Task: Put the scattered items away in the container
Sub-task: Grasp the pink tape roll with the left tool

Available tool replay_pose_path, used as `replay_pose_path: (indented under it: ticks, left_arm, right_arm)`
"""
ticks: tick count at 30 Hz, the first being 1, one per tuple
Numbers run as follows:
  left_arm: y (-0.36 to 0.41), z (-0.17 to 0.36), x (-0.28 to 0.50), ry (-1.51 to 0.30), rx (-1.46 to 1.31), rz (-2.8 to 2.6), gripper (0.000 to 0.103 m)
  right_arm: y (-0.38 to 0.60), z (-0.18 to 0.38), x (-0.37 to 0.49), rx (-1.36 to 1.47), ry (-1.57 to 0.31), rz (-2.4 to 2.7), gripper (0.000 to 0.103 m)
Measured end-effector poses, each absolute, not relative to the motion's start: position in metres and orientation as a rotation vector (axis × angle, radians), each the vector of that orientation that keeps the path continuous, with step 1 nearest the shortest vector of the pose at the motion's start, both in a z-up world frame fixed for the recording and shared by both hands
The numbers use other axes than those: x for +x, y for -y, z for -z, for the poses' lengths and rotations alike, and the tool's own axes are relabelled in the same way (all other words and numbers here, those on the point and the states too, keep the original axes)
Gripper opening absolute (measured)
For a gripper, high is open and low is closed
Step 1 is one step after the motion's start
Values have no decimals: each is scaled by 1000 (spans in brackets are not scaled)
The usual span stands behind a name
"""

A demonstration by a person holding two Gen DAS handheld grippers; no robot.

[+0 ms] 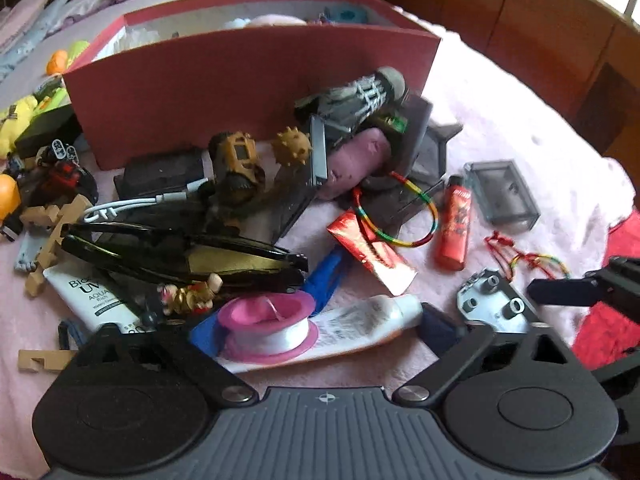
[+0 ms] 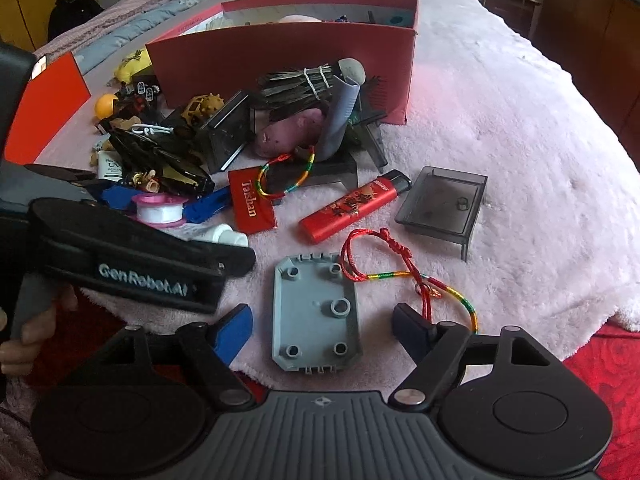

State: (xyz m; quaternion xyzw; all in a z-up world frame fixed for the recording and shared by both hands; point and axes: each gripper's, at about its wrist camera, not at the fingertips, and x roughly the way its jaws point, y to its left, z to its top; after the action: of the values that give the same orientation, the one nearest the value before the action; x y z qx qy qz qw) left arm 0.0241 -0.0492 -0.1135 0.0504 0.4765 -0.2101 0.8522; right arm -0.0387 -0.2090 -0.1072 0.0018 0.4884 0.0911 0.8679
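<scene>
The red box [image 1: 256,92] [image 2: 288,68] stands open at the back with several things inside. Scattered items lie heaped in front of it on the pink blanket. My left gripper [image 1: 318,330] is open and low over the heap. A pink tape spool [image 1: 268,328] and a white tube [image 1: 360,328] lie between its fingers, with no clear press on either. My right gripper [image 2: 322,326] is open around a grey studded plate [image 2: 316,312] [image 1: 492,304]; both blue pads [image 2: 236,328] stand clear of its sides. The left gripper [image 2: 140,252] also shows in the right wrist view, held by a hand.
Nearby lie a red lighter [image 2: 352,204], a smoky plastic tray [image 2: 444,204], a red cord bracelet [image 2: 400,276], a red Taishan pack [image 2: 252,204], black sunglasses [image 1: 180,252] and a purple sweet potato [image 1: 356,164]. A red lid [image 2: 44,108] leans at the left. Red fabric borders the blanket's near edge.
</scene>
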Motion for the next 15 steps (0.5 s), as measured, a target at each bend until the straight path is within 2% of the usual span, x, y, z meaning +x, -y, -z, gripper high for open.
replay_pose_path:
  ticks: [2, 6, 8, 13, 15]
  left_arm:
    - [45, 109, 22, -995, 86, 458, 68]
    - [41, 98, 15, -979, 76, 487, 61]
    - [39, 94, 13, -982, 77, 485, 62]
    - [23, 93, 12, -980, 48, 443, 74]
    - [20, 94, 12, -983, 49, 447, 75]
  right_arm:
    - [209, 108, -39, 7, -1020, -191, 79]
    - [208, 108, -39, 5, -1019, -190, 80]
    - [208, 108, -39, 4, -1018, -190, 80]
    - [208, 108, -40, 1, -1016, -189, 80]
    - [208, 109, -40, 2, -1015, -189, 80]
